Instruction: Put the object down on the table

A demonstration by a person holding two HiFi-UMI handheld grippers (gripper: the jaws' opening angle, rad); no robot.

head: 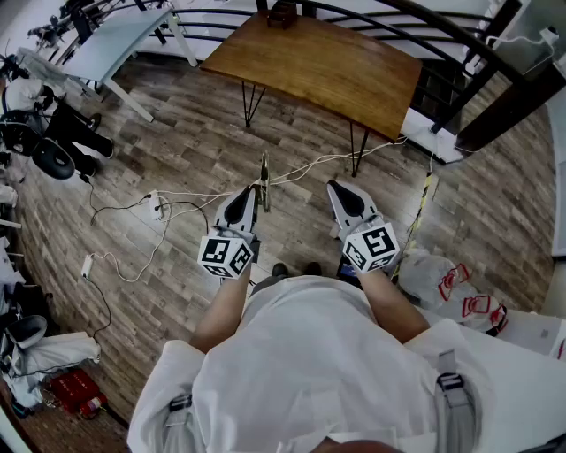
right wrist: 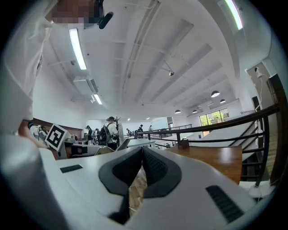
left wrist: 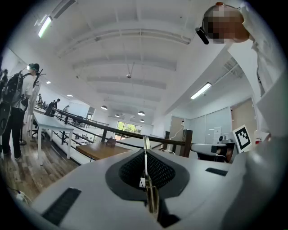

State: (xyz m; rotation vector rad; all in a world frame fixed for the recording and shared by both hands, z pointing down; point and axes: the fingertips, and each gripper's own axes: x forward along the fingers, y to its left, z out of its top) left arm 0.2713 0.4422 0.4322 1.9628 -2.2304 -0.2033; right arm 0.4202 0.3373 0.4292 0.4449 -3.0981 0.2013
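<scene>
A thin flat strip-like object [head: 263, 180], pale and golden, sticks out forward from my left gripper [head: 251, 193], which is shut on it above the wooden floor. In the left gripper view the object [left wrist: 146, 155] shows edge-on, pinched between the jaws of the left gripper [left wrist: 145, 158]. My right gripper [head: 341, 188] is held beside it, shut with nothing in it; in the right gripper view its jaws [right wrist: 143, 150] meet at the tip. The brown wooden table [head: 318, 62] stands ahead of both grippers, and it also shows in the gripper views [left wrist: 101, 151] [right wrist: 211, 157].
A small brown box [head: 283, 13] sits at the table's far edge. White cables and a power strip [head: 159, 205] lie on the floor. A white table [head: 115, 40] stands far left, a dark railing [head: 424, 22] behind, plastic bags [head: 451, 279] at right. A person with a backpack [left wrist: 13, 112] stands left.
</scene>
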